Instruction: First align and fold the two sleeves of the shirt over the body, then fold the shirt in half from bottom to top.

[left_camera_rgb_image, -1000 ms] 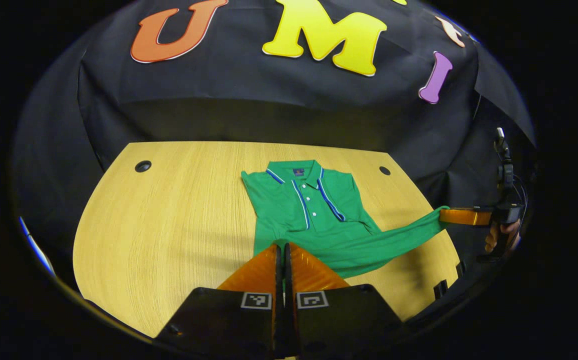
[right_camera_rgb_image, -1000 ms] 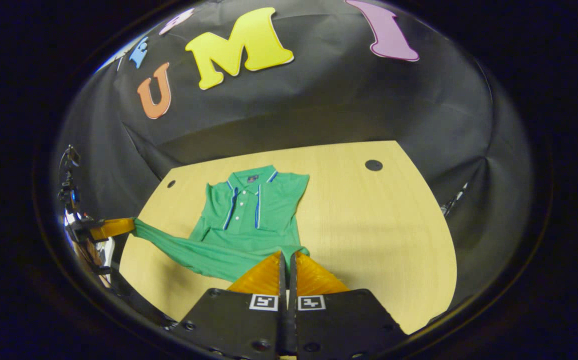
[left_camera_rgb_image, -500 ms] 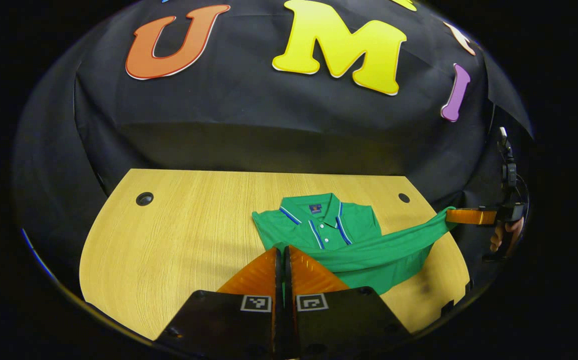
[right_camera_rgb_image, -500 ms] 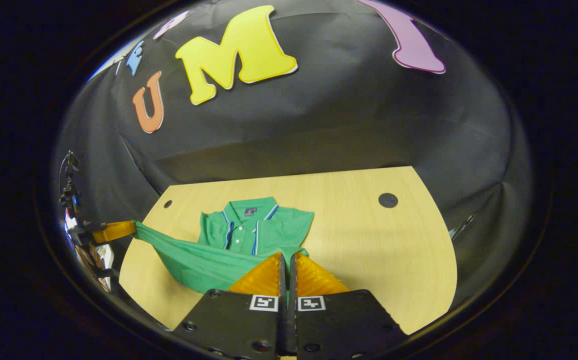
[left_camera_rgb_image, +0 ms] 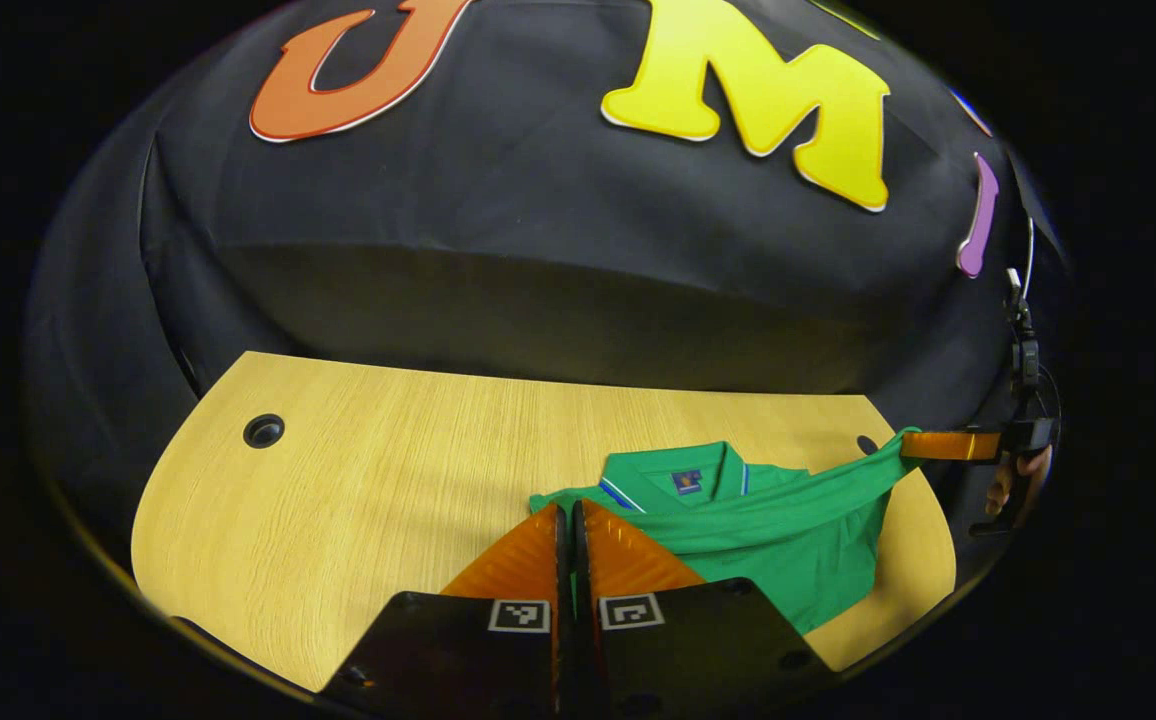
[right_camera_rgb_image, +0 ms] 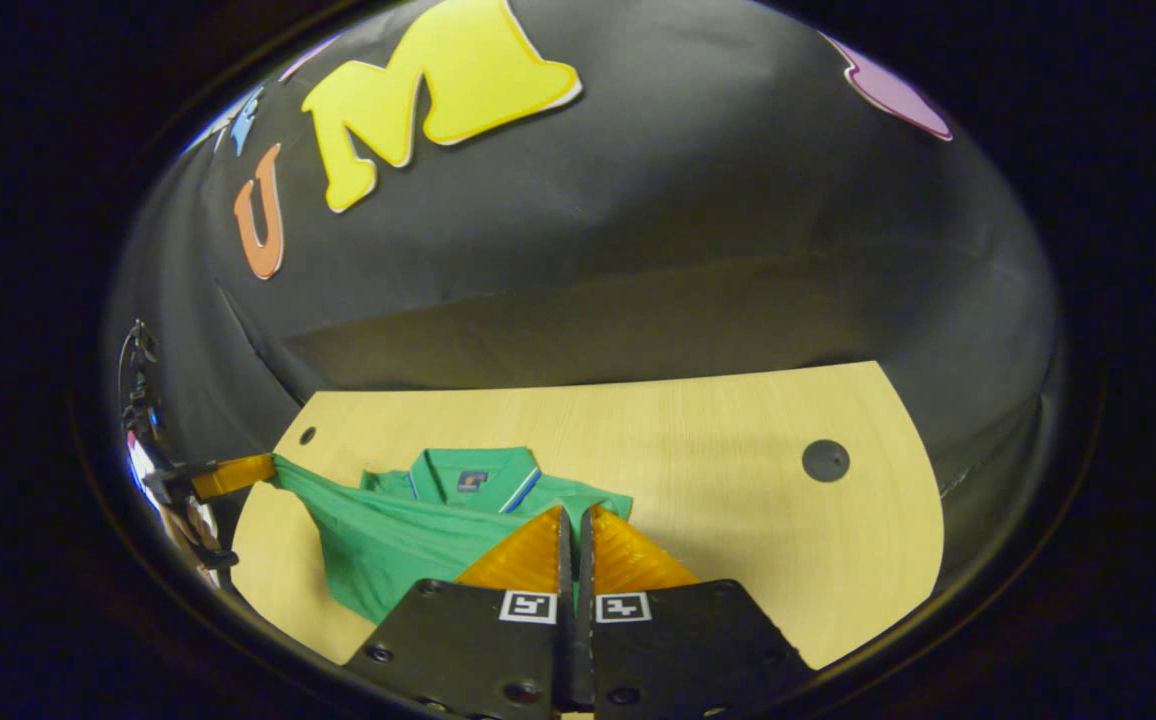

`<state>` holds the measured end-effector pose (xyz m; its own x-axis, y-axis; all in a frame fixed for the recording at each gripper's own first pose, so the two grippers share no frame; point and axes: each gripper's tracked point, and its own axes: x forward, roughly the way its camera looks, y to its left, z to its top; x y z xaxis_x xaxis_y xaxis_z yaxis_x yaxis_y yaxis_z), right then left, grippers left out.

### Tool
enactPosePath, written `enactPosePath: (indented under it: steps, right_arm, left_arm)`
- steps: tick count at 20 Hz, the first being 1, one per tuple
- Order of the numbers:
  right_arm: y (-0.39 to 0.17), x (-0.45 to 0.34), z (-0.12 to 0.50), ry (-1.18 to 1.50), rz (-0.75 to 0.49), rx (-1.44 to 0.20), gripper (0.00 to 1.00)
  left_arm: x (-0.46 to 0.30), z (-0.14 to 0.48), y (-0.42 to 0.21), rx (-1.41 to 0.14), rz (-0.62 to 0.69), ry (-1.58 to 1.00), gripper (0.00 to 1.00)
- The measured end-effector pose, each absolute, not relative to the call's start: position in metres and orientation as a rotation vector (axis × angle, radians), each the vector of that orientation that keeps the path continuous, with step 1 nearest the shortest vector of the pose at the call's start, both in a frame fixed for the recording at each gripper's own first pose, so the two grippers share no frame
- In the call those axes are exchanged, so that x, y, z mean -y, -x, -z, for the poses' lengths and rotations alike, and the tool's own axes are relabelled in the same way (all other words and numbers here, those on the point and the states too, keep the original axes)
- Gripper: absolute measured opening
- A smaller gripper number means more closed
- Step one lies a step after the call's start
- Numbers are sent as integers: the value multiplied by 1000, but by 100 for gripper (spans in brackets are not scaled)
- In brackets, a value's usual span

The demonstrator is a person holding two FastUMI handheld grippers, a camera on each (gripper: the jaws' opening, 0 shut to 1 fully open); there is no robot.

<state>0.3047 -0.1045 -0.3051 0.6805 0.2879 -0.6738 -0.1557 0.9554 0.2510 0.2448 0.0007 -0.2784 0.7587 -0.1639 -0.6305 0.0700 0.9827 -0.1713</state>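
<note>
Both grippers are carrying the bottom hem of a green polo shirt point(left_camera_rgb_image: 788, 530) up and over toward its collar, the last fold of the task as far as one can judge.

To do this step well, the two lifted corners should travel at the same height and pace, so the hem stays taut and straight between them. It should come down level with the shoulders, just short of the collar point(left_camera_rgb_image: 683, 478), with the side edges lying over one another. Letting go should wait until the cloth rests flat.

In the left gripper view, the left gripper point(left_camera_rgb_image: 567, 512) has its fingers pressed together on one hem corner, with a thin sliver of green showing between them. Farther off at the right edge of that view, the other gripper pinches the opposite corner, with part of a hand point(left_camera_rgb_image: 1013, 482) behind it.

In the right gripper view, the right gripper point(right_camera_rgb_image: 571, 514) likewise has its fingers clamped together on the shirt's hem.

The shirt lies on a pale wooden counter point(left_camera_rgb_image: 358, 480), toward its near edge. Its lower half is raised as a stretched green band between the grippers, hanging over the chest. The collar has blue and white trim and a small dark label inside the neck. The sleeves appear to be already folded in, though the raised cloth hides most of the body.
</note>
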Motion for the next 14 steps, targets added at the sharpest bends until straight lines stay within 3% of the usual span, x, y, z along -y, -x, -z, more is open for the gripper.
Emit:
enactPosePath:
  steps: [7,14]
  right_arm:
    - [-348,100,381,-152,-258,-837,0]
    - [-356,107,420,-141,-221,-870,0]
  left_arm:
    - [2,335,-295,-672,110,137,6]
    - [-1,384,-296,-752,52,134,11]
